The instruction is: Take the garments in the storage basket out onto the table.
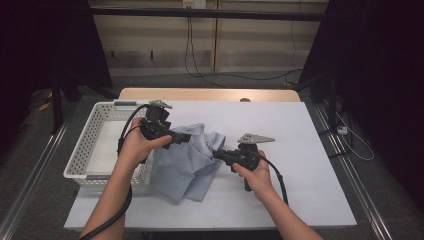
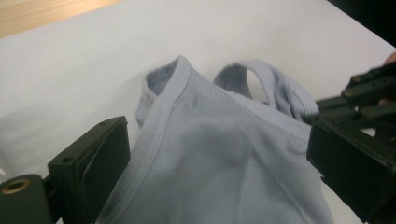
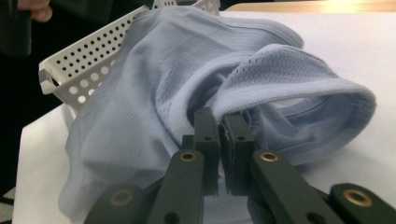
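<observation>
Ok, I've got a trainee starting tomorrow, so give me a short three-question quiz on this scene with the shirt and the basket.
1. True or false: the right gripper is shut on the light blue shirt.
2. Where does the white basket sit in the high view? A) at the table's left edge B) at its right edge C) on the floor
3. In the left gripper view, how do the left gripper's jaws stand?

Key
1. True; its jaws pinch a ribbed hem.
2. A
3. Wide apart, with the shirt between them and not pinched.
</observation>
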{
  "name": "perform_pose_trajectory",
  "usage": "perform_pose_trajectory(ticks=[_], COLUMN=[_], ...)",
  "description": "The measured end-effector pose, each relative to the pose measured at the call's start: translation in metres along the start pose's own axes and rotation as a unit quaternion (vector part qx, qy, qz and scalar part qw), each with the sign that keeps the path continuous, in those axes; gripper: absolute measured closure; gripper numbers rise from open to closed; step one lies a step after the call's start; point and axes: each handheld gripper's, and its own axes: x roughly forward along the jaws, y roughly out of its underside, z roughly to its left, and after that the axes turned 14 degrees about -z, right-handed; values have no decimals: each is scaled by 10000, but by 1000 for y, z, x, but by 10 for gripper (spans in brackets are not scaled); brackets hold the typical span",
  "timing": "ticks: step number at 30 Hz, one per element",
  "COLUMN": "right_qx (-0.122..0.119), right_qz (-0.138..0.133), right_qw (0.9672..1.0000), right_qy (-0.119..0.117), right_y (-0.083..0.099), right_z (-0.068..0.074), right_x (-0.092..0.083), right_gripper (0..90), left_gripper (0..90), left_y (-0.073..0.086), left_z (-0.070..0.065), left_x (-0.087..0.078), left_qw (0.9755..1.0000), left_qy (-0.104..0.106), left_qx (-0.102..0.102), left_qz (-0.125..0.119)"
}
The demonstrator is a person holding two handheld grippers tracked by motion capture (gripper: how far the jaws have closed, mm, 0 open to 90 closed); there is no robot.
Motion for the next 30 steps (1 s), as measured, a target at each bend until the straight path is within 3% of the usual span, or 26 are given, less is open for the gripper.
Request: perform_pose_trajectory(ticks=[7,13,19,30], right_qx=[-65,-36,-75,-135], right_qz=[77,96,131,218], right_qw=[9999,9999,9999,9997], right_qy=[0,18,12,24], right_y=[2,3,4,7], right_z=[2,0,1,1], right_x=[0,1,2,1], right_gripper=[865,865,865,864], left_gripper=[69,85,98,105], left_y=[-9,-14,-12,-8], left_z=[6,12,22,26], left_x=[11,20,40,71], left_qw=[9999,9998,9992,9992], left_qy=[-120,-199,-329,-204], left_qx=[-101,-71,-142,-162], left_qz=[-68,9,147,309])
